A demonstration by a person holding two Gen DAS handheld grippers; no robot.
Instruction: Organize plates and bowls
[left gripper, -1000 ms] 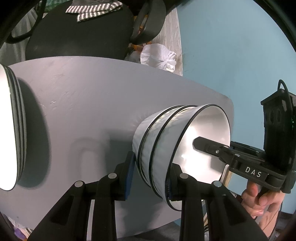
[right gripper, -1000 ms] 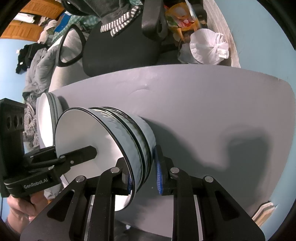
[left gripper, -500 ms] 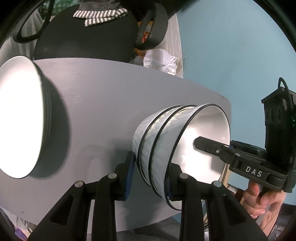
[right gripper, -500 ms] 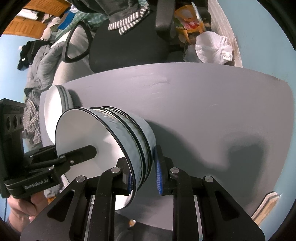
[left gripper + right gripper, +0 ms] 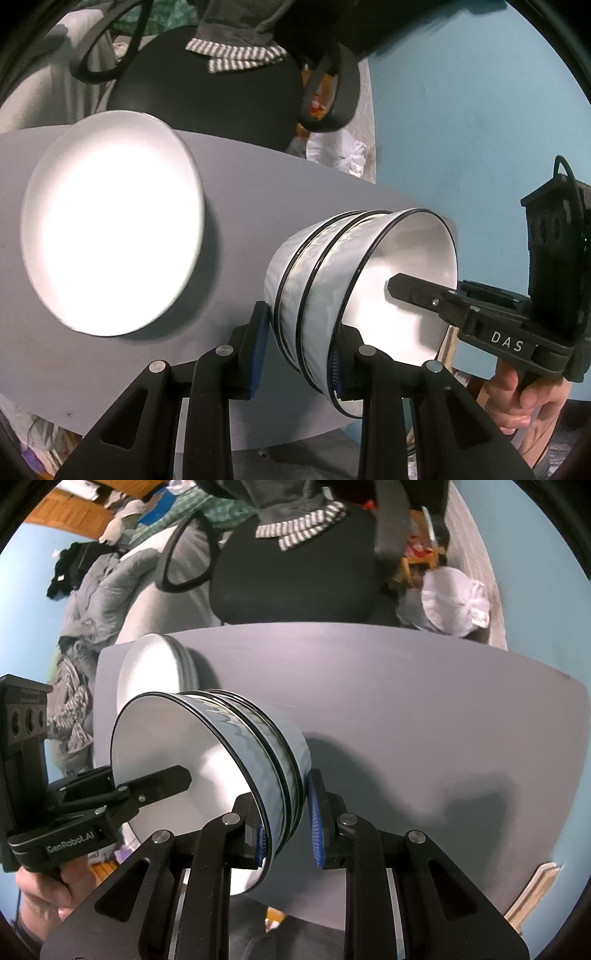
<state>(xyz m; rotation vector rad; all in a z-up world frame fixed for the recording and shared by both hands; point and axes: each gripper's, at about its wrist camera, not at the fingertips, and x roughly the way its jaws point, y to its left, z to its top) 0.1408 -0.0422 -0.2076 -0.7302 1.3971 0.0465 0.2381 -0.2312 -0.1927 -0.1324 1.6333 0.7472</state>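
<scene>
A nested stack of white bowls [image 5: 325, 266] with black rims hangs tilted above the grey table [image 5: 258, 199]. My left gripper [image 5: 299, 354] is shut on its wall, one pad inside the top bowl and one on the outside. From the opposite side my right gripper [image 5: 288, 834] is shut on the same bowl stack [image 5: 251, 738] in the same way. Each view shows the other gripper's finger [image 5: 413, 291] reaching into the top bowl, as with the left finger [image 5: 166, 779]. A stack of white plates [image 5: 110, 236] lies on the table's left part, also visible as plates [image 5: 147, 672].
Behind the table [image 5: 424, 709] stands a black office chair [image 5: 295, 576] with a striped cloth over it. A white plastic bag [image 5: 454, 602] lies on the floor by the blue wall. Clothes are piled at the left [image 5: 92, 602]. A hand [image 5: 524, 398] holds the right gripper.
Both grippers, holding the bowl stack between them, have risen and shifted toward the plates. The plates have come from the left edge fully into the left wrist view.
</scene>
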